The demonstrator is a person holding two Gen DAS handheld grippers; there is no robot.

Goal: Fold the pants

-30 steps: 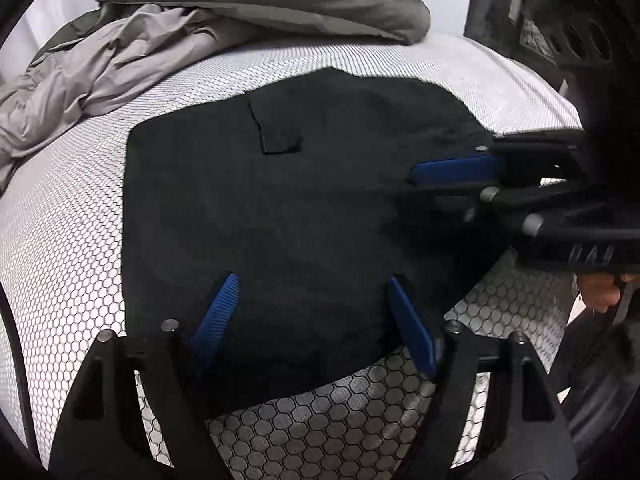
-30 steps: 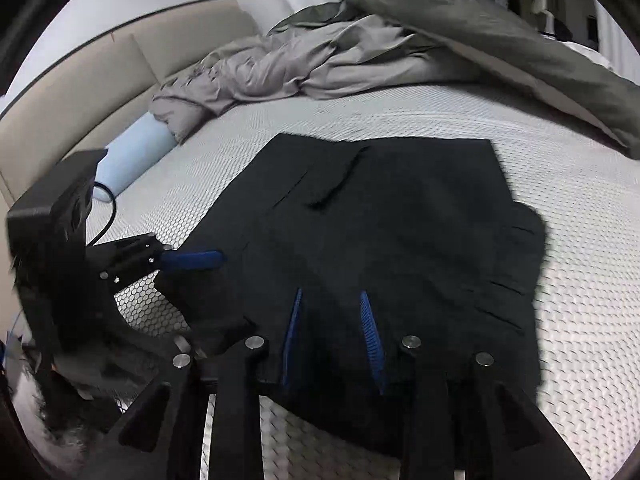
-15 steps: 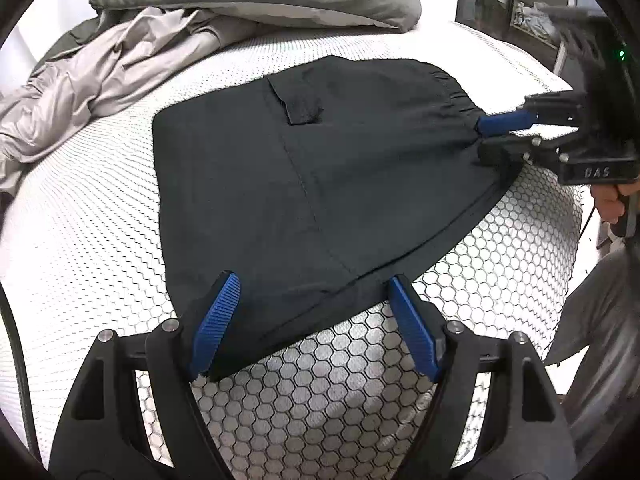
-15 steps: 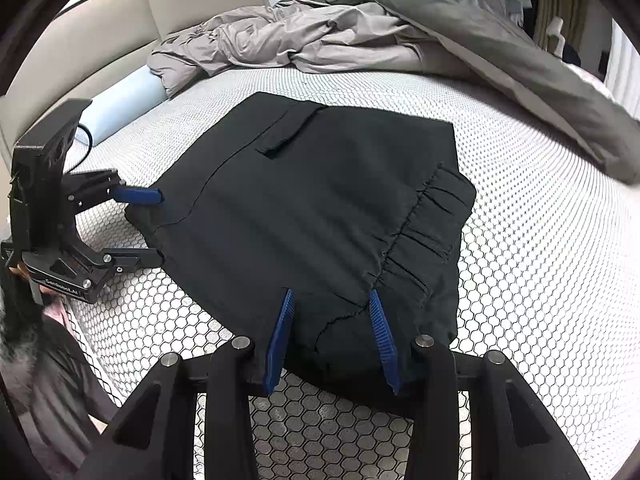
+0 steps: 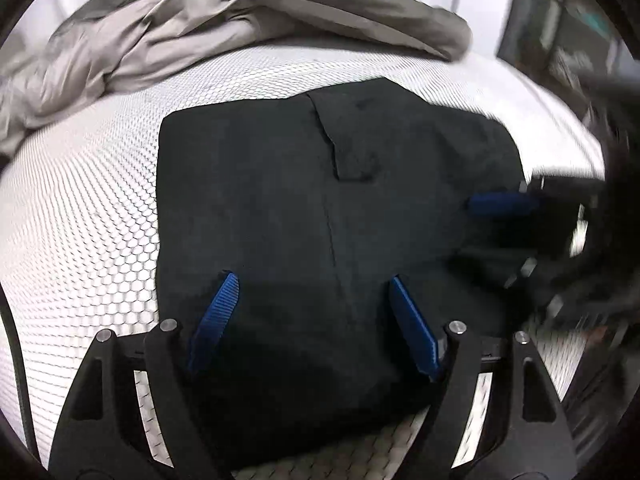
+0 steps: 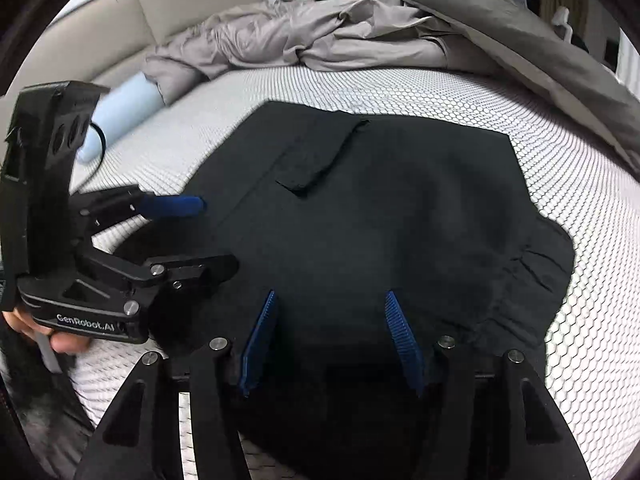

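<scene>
Bolster (image 6: 120, 108): one pale blue cylinder, smooth, at ten o'clock in the right wrist view, beside the padded beige headboard (image 6: 132, 28).
Left gripper (image 6: 212, 236): one, black frame, blue ribbed pads; jaws spread wide over the pants' near-left edge, not pinching cloth.
Hand (image 6: 44, 332): one visible, wrapped around the left gripper's handle at eight o'clock.
Duvet (image 6: 320, 32): one crumpled grey heap, soft and creased, from eleven to two o'clock.
Pants (image 6: 380, 220): one pair, black matte fabric, folded into a flat rough rectangle at centre; one flap pocket on top, gathered elastic waistband at three o'clock.
Mattress (image 6: 560, 140): one, white honeycomb mesh under everything.
Right gripper (image 6: 332, 320): one, same build; jaws opening above the pants' near edge, nothing pinched.
</scene>
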